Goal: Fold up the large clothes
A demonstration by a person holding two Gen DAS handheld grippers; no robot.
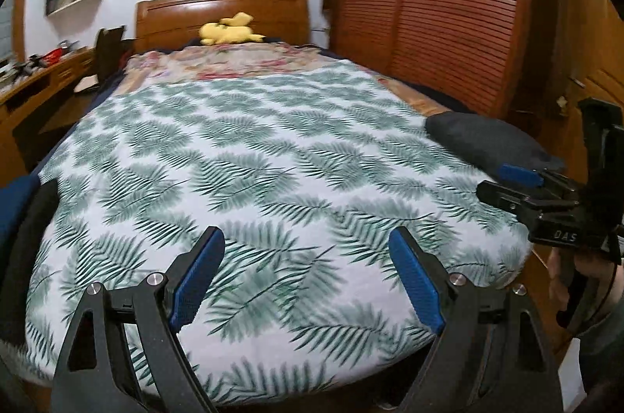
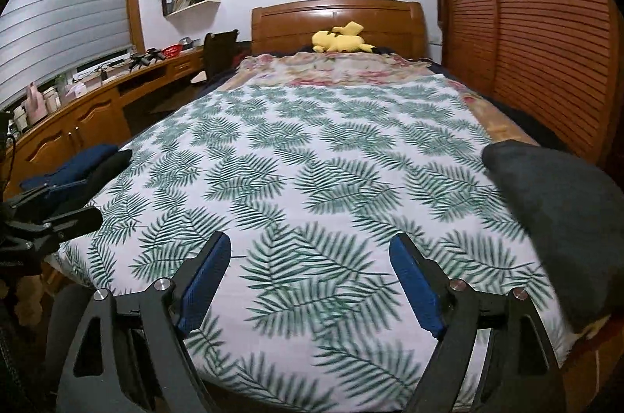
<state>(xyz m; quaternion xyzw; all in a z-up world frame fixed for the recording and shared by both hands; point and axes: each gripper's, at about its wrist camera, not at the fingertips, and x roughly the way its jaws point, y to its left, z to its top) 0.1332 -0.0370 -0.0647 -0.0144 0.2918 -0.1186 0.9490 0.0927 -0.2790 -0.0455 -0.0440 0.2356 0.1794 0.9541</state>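
A leaf-print sheet (image 1: pixel 249 155) covers the bed; it also shows in the right wrist view (image 2: pixel 312 159). A dark grey folded garment (image 1: pixel 479 140) lies at the bed's right edge, close on the right in the right wrist view (image 2: pixel 561 214). A navy and black pile of clothes (image 2: pixel 82 167) lies at the left edge, seen too in the left wrist view (image 1: pixel 23 229). My left gripper (image 1: pixel 308 245) is open and empty above the foot of the bed. My right gripper (image 2: pixel 308 249) is open and empty too; it shows at the right in the left wrist view (image 1: pixel 518 183).
A yellow plush toy (image 2: pixel 341 40) lies by the wooden headboard (image 2: pixel 335 19) on a floral blanket (image 2: pixel 343 68). A louvred wardrobe (image 2: pixel 526 23) runs along the right. A wooden desk (image 2: pixel 78 109) with clutter and a chair (image 2: pixel 218 56) stand on the left under the window.
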